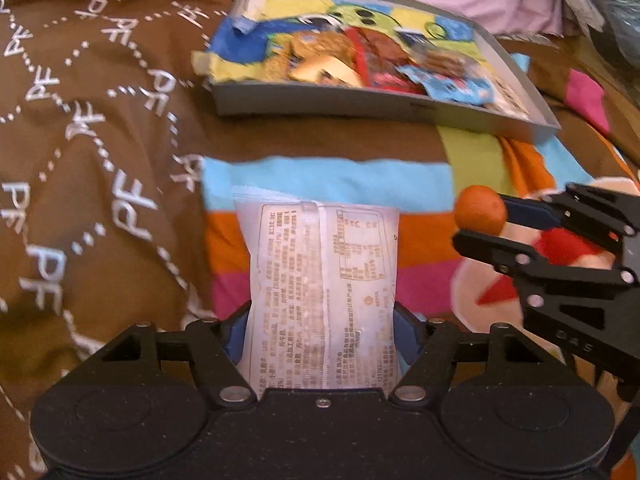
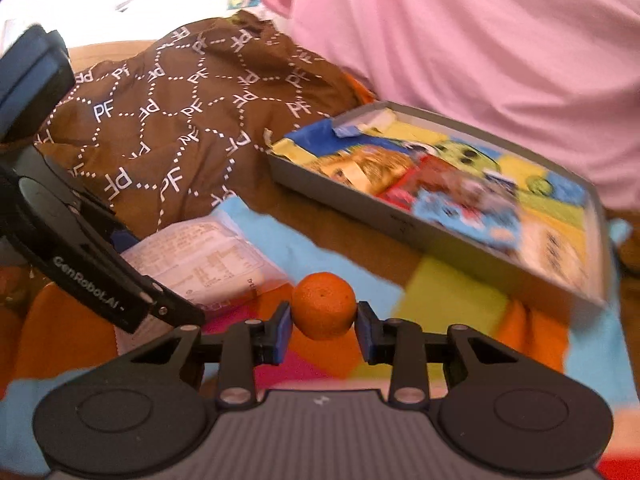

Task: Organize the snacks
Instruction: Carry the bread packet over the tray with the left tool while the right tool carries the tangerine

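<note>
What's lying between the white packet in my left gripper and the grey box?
No snack: between the white snack packet and the grey cardboard box lies only bare bedding, a blue stripe then brown fabric, in the left wrist view.

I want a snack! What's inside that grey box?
The grey box holds a pile of snack packets: a blue one, a red one and a gold one. A colourful cartoon picture lines the bottom, mostly covered. Anything beneath the packets is hidden.

The left tool grips a white snack packet; the right tool pinches an orange beside it.
</note>
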The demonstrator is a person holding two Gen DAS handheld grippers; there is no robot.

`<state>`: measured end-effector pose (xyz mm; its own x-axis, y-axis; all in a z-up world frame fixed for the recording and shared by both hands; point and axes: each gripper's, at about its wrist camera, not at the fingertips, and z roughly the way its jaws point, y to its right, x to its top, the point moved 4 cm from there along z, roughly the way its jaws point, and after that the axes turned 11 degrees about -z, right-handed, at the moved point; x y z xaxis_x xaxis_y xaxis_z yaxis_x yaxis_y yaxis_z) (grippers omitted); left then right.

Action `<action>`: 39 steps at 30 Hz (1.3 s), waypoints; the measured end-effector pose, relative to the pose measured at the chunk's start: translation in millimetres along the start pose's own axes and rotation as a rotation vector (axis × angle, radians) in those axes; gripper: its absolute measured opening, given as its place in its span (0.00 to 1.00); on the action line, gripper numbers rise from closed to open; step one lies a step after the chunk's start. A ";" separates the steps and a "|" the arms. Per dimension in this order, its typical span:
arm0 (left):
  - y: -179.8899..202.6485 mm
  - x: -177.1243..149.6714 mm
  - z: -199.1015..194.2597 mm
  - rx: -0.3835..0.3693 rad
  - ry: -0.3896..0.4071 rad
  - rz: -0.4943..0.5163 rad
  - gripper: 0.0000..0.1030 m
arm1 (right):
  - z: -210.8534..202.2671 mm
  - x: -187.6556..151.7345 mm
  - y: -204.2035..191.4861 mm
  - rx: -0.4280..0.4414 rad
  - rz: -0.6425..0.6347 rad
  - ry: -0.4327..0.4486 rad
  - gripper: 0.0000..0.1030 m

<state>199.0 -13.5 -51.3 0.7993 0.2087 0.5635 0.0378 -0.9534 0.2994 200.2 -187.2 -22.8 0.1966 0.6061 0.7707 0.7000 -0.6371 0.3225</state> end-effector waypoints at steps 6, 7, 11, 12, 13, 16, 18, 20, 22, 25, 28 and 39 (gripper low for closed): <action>14.8 -14.5 -5.5 -0.024 -0.022 -0.023 0.68 | -38.2 -26.6 2.4 -0.046 0.161 -0.038 0.37; 17.0 -15.9 -6.2 -0.026 -0.023 -0.025 0.68 | -43.1 -30.8 2.2 -0.052 0.187 -0.040 0.37; 26.2 -21.4 -10.8 -0.029 -0.022 -0.024 0.68 | -56.2 -43.5 1.7 -0.064 0.270 -0.025 0.37; 28.0 -23.2 -12.4 -0.029 -0.022 -0.025 0.68 | -57.4 -45.3 1.4 -0.062 0.282 -0.021 0.37; 29.8 -24.9 -13.9 -0.031 -0.022 -0.027 0.68 | -57.6 -47.1 0.9 -0.057 0.287 -0.021 0.37; 31.3 -28.9 -19.9 -0.042 -0.009 -0.053 0.68 | -56.7 -46.8 -0.5 -0.051 0.281 -0.024 0.37; 32.1 -31.0 -23.0 -0.037 0.003 -0.065 0.68 | -57.9 -44.8 -0.3 -0.044 0.287 -0.011 0.37; 32.5 -32.0 -25.3 -0.034 0.014 -0.079 0.67 | -59.5 -43.8 -2.8 -0.040 0.283 -0.003 0.37; 32.4 -31.7 -26.8 -0.033 0.024 -0.088 0.67 | -61.2 -43.1 -4.6 -0.039 0.279 0.003 0.37; 33.9 -32.0 -29.0 -0.037 0.036 -0.093 0.67 | -63.2 -40.6 -5.2 -0.039 0.276 0.012 0.37; 36.5 -33.0 -30.5 -0.044 0.041 -0.088 0.67 | -64.1 -39.2 -5.9 -0.039 0.277 0.016 0.37; 36.3 -35.0 -35.9 -0.090 0.065 -0.113 0.67 | -65.1 -37.2 -6.8 -0.023 0.299 0.031 0.37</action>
<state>150.8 -47.6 -32.5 0.7521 0.3301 0.5705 0.0687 -0.9001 0.4302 143.5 -236.4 -18.0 0.3706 0.3756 0.8494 0.5988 -0.7958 0.0907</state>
